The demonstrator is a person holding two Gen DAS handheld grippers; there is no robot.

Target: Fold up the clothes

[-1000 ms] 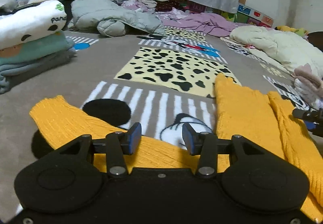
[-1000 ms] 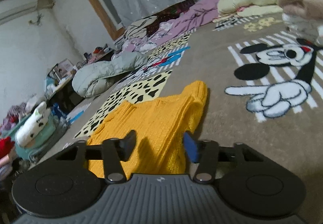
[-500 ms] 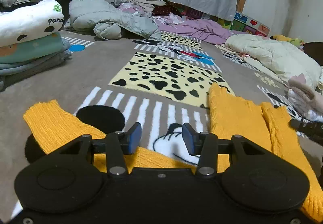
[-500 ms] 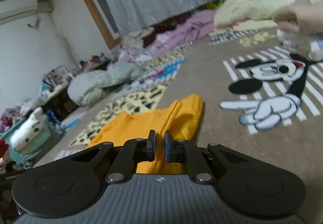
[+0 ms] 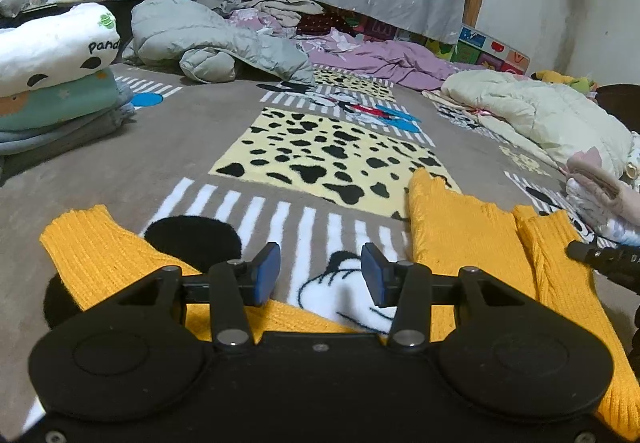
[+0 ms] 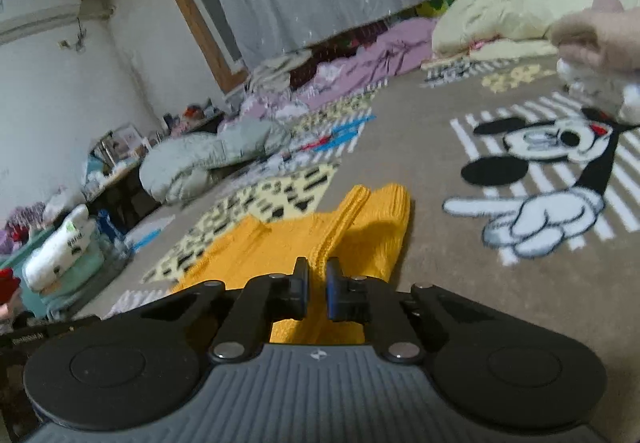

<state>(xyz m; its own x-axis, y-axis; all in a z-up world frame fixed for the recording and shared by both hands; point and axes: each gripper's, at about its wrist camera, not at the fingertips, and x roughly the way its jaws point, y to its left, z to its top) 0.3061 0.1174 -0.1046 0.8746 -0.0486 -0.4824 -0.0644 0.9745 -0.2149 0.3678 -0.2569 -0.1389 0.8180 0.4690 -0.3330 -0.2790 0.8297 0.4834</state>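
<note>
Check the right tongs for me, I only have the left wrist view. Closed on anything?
Observer: Yes, the right tongs are shut on a raised ridge of the yellow ribbed knit sweater.
Operator: Where does that ridge run?
Observer: Straight ahead to the sleeve cuff, which lies on the grey cartoon-print carpet.
Operator: Anything near the cuff?
Observer: Only the carpet's printed white glove, off to its right, with bare carpet between them.

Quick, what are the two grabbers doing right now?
Left hand-held gripper: open, holding nothing.
Right hand-held gripper: shut on a fold of the yellow sweater.
</note>
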